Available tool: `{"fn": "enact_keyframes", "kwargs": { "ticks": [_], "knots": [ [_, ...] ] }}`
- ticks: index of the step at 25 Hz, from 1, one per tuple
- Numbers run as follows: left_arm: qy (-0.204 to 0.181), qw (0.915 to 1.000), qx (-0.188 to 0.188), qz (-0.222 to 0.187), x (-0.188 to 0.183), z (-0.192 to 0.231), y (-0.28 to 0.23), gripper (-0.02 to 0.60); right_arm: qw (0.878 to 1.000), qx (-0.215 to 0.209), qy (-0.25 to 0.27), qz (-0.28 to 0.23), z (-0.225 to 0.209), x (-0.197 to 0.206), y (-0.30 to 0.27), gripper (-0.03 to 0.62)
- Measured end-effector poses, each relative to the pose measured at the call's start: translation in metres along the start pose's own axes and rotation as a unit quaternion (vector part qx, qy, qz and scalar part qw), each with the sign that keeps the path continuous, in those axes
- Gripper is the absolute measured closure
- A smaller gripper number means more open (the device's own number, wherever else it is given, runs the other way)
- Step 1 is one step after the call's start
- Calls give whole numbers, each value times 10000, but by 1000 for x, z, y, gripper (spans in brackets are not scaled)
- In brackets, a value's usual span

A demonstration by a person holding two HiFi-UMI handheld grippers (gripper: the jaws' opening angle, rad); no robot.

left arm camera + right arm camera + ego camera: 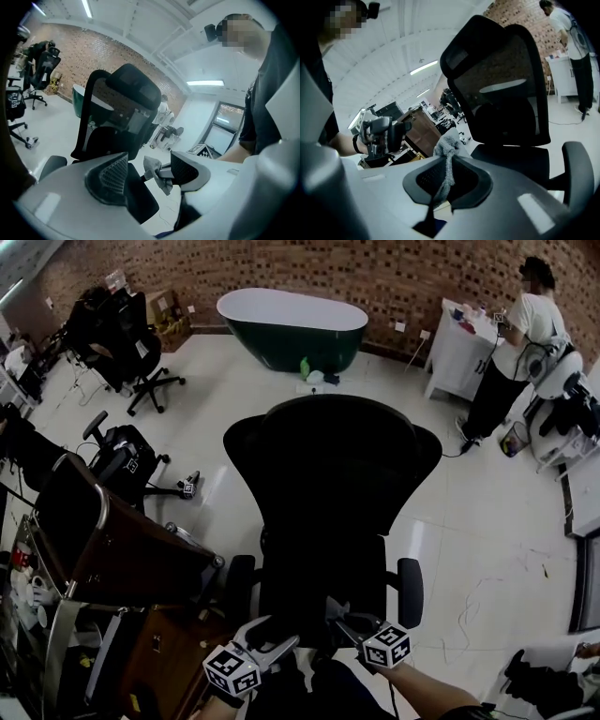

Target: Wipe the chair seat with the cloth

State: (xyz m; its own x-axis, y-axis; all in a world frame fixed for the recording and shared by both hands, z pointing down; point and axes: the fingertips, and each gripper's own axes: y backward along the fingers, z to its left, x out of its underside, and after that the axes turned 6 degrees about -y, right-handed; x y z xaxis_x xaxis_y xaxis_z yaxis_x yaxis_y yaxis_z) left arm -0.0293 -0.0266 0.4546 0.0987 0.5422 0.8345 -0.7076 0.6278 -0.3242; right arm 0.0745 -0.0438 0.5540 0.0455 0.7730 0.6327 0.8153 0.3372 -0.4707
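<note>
Near the front edge of the black office chair's seat (pixel 323 589), both grippers hover close together. The right gripper (pixel 339 613) has its jaws closed on the grey cloth (pixel 446 149), which bunches past their tips. The left gripper (pixel 275 645), just left of the cloth, has its jaws apart and grips nothing. Far right, a person (pixel 525 343) stands at a white surface (pixel 457 357).

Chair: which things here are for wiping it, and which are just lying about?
For the job: black chair, its seat, grey cloth in the shut right claw.
Just lying about: green bathtub, other office chair, white cabinet.
</note>
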Motion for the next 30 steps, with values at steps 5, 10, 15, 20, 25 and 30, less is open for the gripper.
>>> {"fn": "enact_keyframes", "kwargs": {
  "ticks": [5, 10, 15, 20, 25, 30],
  "knots": [
    [-158, 9994, 40, -319, -17, -23, 37, 273, 9981, -142, 290, -517, 54, -37, 31, 559],
    [-359, 9979, 196, -496, -11, -50, 90, 273, 9926, -54, 550, -1080, 118, -36, 65, 559],
    [-608, 9949, 444, -667, 8, -86, 159, 273, 9859, 124, 595, -1556, 187, 0, 93, 559],
    [-719, 9921, 803, -635, 37, -125, 231, 273, 9781, 326, 405, -2016, 266, 39, 125, 559],
    [-772, 9893, 1155, -439, 65, -152, 282, 273, 9729, 517, 458, -2206, 323, 73, 150, 559],
    [-893, 9864, 1295, -486, 74, -177, 304, 273, 9696, 554, 488, -2333, 351, 95, 173, 559]
  ]
}}
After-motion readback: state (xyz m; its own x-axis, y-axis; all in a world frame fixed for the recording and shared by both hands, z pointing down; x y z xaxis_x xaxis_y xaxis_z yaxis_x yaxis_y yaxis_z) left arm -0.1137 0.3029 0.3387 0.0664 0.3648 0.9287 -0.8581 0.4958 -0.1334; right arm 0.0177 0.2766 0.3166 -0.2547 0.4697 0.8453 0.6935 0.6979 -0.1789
